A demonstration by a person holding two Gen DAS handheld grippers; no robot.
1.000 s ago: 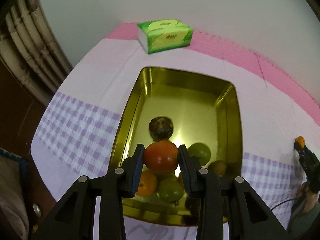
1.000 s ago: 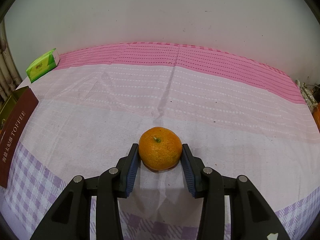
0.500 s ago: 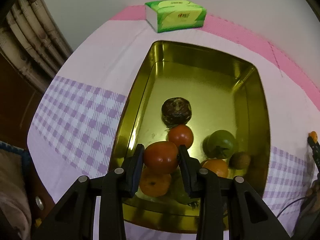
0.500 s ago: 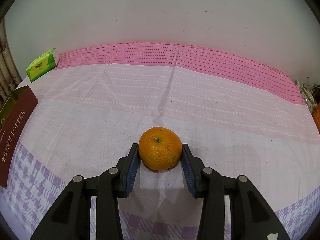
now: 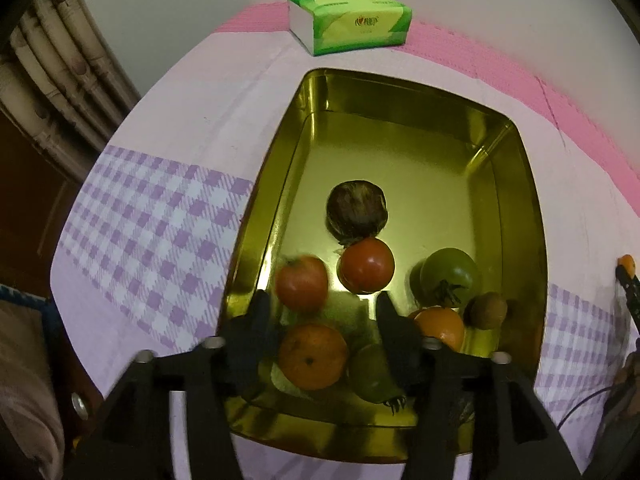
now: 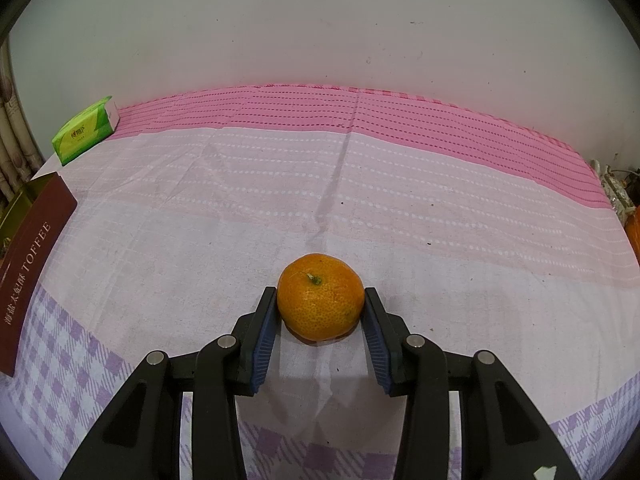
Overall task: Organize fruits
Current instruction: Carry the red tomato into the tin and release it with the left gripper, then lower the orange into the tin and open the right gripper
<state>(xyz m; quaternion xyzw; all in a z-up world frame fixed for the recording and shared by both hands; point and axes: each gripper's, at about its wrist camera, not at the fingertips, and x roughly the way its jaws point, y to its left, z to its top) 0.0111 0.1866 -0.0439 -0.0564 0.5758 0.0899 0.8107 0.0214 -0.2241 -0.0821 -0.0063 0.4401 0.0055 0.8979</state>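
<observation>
Item: red tomato [image 5: 302,282], blurred, lying in the gold tin [image 5: 516,184] by its left wall, just ahead of my left gripper [image 5: 322,320]. My jaws there have just been opening; the tomato is free of the pads, so that gripper is released. It is near-round, so I can name no long axis, and its stem end is too blurred to tell which way it points.

Neighbours in the tin: a second red tomato [image 5: 366,266] close beside it, a dark round fruit [image 5: 357,213] behind, a green tomato [image 5: 450,278], a kiwi [image 5: 488,310], two oranges [image 5: 313,356], more green fruit below.

Item: mandarin [image 6: 320,297], on the tablecloth [image 6: 360,200], clenched between my right gripper [image 6: 320,332] pads, stem up and tipped slightly toward the wall.

Handling note, my judgement: lift the left gripper straight up so the open fingers clear the pile, then carry the mandarin over.

Beyond: tissue pack [image 5: 350,22].
</observation>
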